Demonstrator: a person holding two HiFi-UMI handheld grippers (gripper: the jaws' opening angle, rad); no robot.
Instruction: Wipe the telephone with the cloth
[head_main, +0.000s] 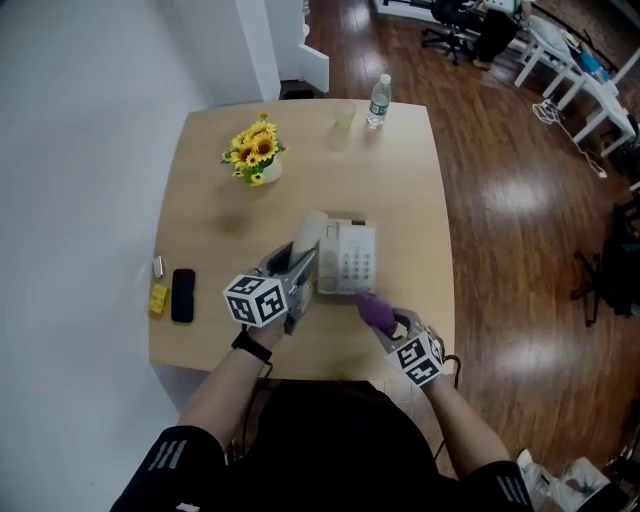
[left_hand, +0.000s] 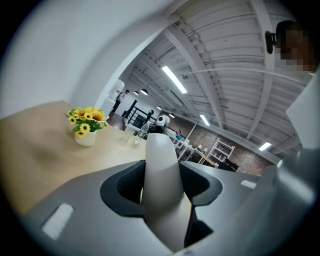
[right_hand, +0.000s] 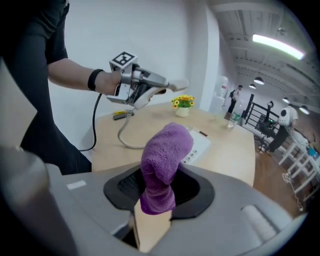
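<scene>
Light wooden table (head_main: 210, 180) supported the telephone (head_main: 347, 258). The right gripper (head_main: 392, 325) had its jaws pinched on a bunched purple cloth (right_hand: 165, 160). The cloth's free end stood out past the jaws at the telephone's near right corner; contact with the casing could not be confirmed. The left gripper (head_main: 300, 268) was clamped on the white handset (left_hand: 162, 185), lifted off the telephone at its left side, with the cord (right_hand: 122, 135) hanging slack. Good practice called for pressing the cloth flat on the keypad, drawing it in overlapping passes from the telephone's near edge, and holding the handset high enough to clear the cord from that path. The left forearm was raised above the telephone. The right wrist sat low, jaws angled toward the telephone.
</scene>
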